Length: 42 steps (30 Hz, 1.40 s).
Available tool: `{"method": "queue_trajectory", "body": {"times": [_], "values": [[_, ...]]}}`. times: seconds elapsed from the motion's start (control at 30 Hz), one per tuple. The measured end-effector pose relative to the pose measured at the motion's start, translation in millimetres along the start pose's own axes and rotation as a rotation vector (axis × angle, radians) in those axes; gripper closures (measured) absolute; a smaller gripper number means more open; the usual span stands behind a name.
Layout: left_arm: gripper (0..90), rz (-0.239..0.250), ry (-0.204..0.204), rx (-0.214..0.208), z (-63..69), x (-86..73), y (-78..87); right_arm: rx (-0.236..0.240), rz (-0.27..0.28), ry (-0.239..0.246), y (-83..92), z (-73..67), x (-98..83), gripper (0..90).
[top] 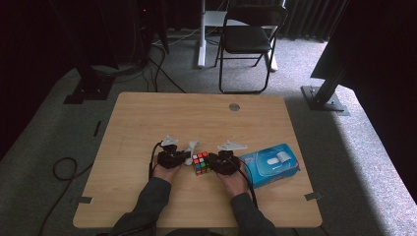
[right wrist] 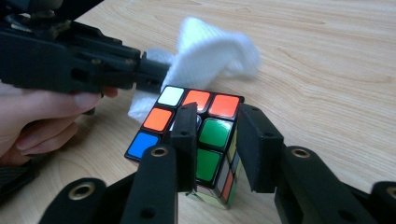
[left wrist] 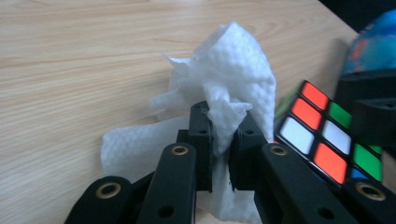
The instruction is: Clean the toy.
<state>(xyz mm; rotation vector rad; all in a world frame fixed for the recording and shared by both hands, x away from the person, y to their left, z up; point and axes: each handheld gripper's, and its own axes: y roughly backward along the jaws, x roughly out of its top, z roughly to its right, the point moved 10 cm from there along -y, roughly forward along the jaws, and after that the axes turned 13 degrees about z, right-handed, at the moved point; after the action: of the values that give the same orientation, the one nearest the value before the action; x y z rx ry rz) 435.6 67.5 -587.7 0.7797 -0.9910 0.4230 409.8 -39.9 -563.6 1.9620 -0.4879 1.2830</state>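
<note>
Pinching: left gripper [left wrist: 223, 140] jaws on white tissue [left wrist: 233, 88], right gripper [right wrist: 219, 140] jaws on puzzle cube [right wrist: 205, 135], left of blue tissue pack [top: 273, 164]. Tissue beside cube's top; wiping apparently barely begun.

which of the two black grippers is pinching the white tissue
The left gripper: its jaws clamp the crumpled white tissue, while the right gripper holds the multicoloured puzzle cube.

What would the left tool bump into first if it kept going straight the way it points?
Most likely the cube. The left tool, shut on a tissue, points across the table toward the right tool, which grips the cube. The tissue would touch it first; depth is hard to judge.
</note>
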Motion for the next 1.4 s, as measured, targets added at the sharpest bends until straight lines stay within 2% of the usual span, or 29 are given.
{"method": "queue_trajectory", "body": {"times": [0.23, 0.33, 0.37, 0.5, 0.77, 0.8, 0.97, 1.0, 1.1, 1.17, 1.27, 1.4], "values": [[82.4, -0.018, -0.015, -0.052, 6.8, -4.8, 4.5, -0.06, -0.009, 0.053, 1.2, 4.9, 2.5, 65.2], [82.4, -0.017, -0.015, -0.06, 9.7, -6.7, 5.8, -0.075, -0.006, 0.047, 1.5, 7.3, 3.1, 65.2], [82.4, -0.019, -0.012, -0.069, 14.7, -9.9, 7.5, -0.081, -0.006, 0.043, 1.7, 8.1, 3.2, 65.1], [82.3, -0.024, -0.028, -0.076, 23.4, -14.4, 6.9, -0.116, 0.005, 0.007, 1.6, 13.7, 4.1, 62.7], [82.3, -0.025, -0.034, -0.099, 33.2, -18.8, 6.9, -0.174, 0.026, -0.024, 2.5, 20.1, 4.8, 62.7], [82.3, -0.025, -0.035, -0.102, 33.8, -19.1, 7.0, -0.183, 0.031, -0.039, 2.7, 21.2, 4.6, 62.7], [82.2, -0.025, -0.036, -0.1, 34.6, -19.1, 6.9, -0.187, 0.029, -0.067, 3.0, 22.1, 4.2, 62.6], [82.2, -0.024, -0.036, -0.097, 34.3, -18.9, 6.6, -0.195, 0.027, -0.098, 3.1, 22.0, 3.9, 63.0], [82.2, -0.02, -0.04, -0.095, 33.4, -17.5, 6.0, -0.195, 0.025, -0.113, 3.3, 21.3, 3.7, 65.5], [82.1, -0.016, -0.036, -0.092, 32.1, -15.3, 5.6, -0.187, 0.031, -0.102, 3.0, 19.3, 3.9, 69.4], [82.1, -0.001, -0.031, -0.084, 30.8, -9.3, 4.7, -0.196, 0.031, -0.084, 3.1, 17.8, 4.1, 69.8], [82.0, 0.016, -0.029, -0.072, 30.2, -1.4, 3.8, -0.19, 0.034, -0.085, 3.0, 18.2, 4.1, 69.8]]}}
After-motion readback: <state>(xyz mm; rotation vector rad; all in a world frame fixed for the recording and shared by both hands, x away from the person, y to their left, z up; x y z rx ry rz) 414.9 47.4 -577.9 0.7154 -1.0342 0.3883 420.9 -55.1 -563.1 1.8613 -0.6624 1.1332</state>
